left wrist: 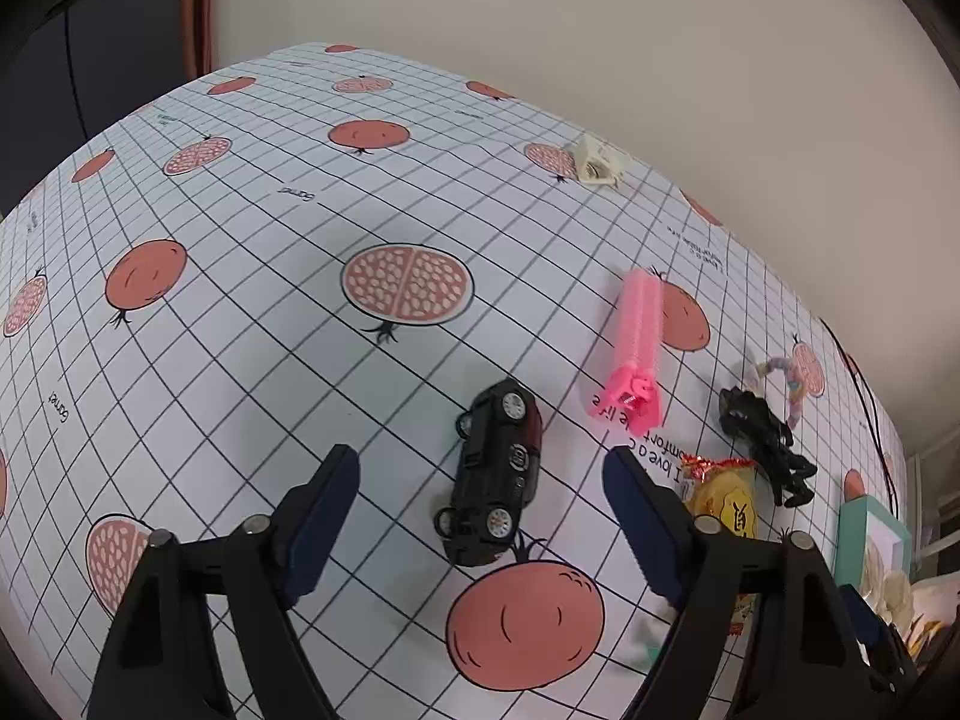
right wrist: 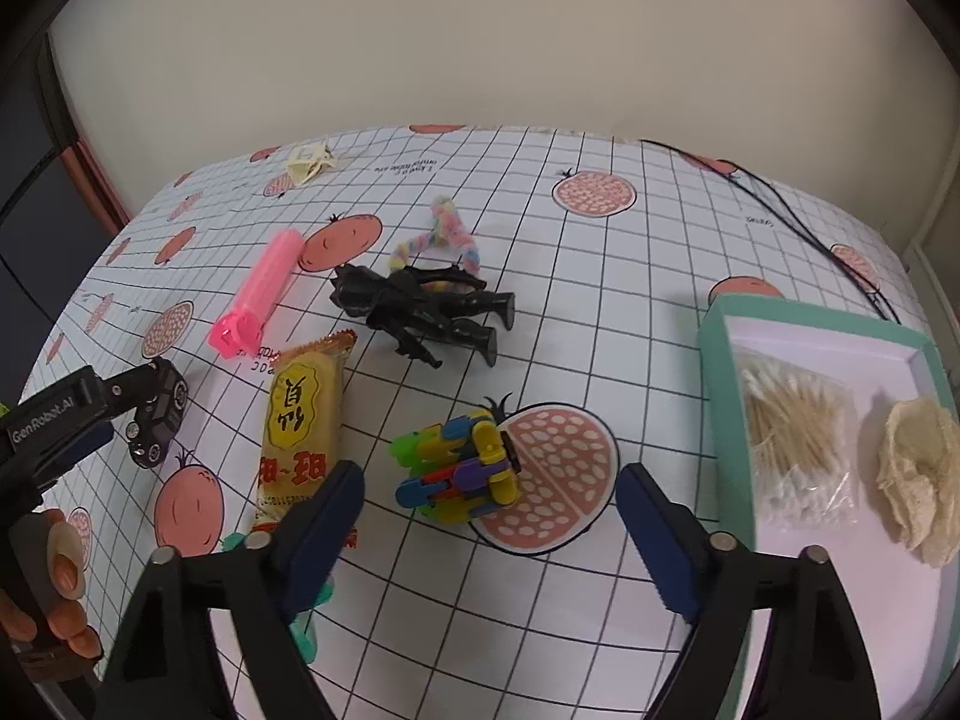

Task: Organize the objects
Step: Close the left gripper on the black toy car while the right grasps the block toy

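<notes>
Left gripper (left wrist: 480,492) hovers spread above toy car (left wrist: 495,474).

White tablecloth (left wrist: 252,312) gridded in black, scattered with coral-red pomegranates. Black toy car (left wrist: 497,471); pink hair clip (left wrist: 637,333); yellow snack packet (right wrist: 302,420) with red lettering; black figure (right wrist: 426,309); multicoloured block toy (right wrist: 459,465); teal-rimmed tray (right wrist: 720,396).

Ahead of the left gripper's fingers (left wrist: 336,468), between them, lies the toy car (left wrist: 495,474); the hair clip (left wrist: 635,348) lies beyond the right one. Between the right gripper's fingers (right wrist: 336,492) sits the block toy (right wrist: 459,468); the snack packet (right wrist: 303,432) lies by the left finger, the box (right wrist: 720,372) right.
</notes>
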`<state>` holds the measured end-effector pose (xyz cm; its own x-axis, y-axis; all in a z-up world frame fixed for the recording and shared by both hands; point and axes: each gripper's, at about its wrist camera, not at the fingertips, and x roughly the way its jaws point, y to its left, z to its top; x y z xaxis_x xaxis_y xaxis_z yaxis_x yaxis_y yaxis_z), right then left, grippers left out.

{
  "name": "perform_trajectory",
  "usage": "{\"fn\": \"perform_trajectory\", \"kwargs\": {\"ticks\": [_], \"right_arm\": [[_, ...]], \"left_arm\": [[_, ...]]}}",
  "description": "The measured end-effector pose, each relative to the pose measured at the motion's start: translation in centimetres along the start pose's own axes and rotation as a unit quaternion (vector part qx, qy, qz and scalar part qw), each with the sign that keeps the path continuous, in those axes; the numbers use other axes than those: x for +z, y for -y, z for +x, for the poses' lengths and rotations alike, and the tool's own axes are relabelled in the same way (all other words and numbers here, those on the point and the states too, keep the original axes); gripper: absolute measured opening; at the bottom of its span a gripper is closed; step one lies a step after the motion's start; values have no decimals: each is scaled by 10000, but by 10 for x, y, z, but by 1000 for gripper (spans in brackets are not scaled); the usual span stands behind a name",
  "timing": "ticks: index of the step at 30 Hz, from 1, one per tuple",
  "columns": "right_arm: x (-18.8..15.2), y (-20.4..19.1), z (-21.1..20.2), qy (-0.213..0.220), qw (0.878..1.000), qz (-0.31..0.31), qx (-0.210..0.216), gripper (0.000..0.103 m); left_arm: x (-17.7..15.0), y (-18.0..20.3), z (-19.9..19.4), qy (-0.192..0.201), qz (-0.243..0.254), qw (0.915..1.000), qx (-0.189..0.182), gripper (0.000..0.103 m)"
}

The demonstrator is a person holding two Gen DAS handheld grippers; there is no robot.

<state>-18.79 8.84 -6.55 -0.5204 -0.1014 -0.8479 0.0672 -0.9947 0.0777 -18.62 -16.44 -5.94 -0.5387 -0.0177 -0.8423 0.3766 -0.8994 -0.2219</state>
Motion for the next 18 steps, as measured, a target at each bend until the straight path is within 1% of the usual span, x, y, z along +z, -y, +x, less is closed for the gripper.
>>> {"fn": "perform_trajectory", "kwargs": {"ticks": [1,4,6,7,8,9,11,12,14,16,18], "right_arm": [[-1,-1,1,-16,10000,-19,5,82],[-1,-4,4,-66,9999,-83,0,75],[-2,-6,5,-87,9999,-127,33,67],[-2,-7,5,-85,9998,-158,42,64],[-2,-8,5,-86,9998,-169,58,54],[-1,-8,5,-93,9998,-171,63,48],[-2,-8,6,-125,9998,-155,79,44],[-2,-8,5,-128,9998,-149,93,43],[-2,-7,5,-128,9998,-129,115,43],[-2,-4,5,-134,9998,-74,141,43],[-2,-2,4,-128,9998,-42,134,43]], "left_arm": [[0,1,1,-8,21,10000,-24,82],[-1,3,2,-20,72,10000,-5,69],[-2,3,2,-46,101,9999,1,69],[-3,3,3,-60,95,9999,12,65],[-3,3,4,-81,81,9999,9,62],[-3,3,5,-108,65,9999,7,56],[-4,2,7,-155,69,9999,25,48],[-5,3,8,-166,90,9998,33,45],[-6,3,8,-188,118,9997,52,33],[-6,4,8,-204,123,9997,5,28],[-7,5,7,-180,170,9997,21,27]]}}
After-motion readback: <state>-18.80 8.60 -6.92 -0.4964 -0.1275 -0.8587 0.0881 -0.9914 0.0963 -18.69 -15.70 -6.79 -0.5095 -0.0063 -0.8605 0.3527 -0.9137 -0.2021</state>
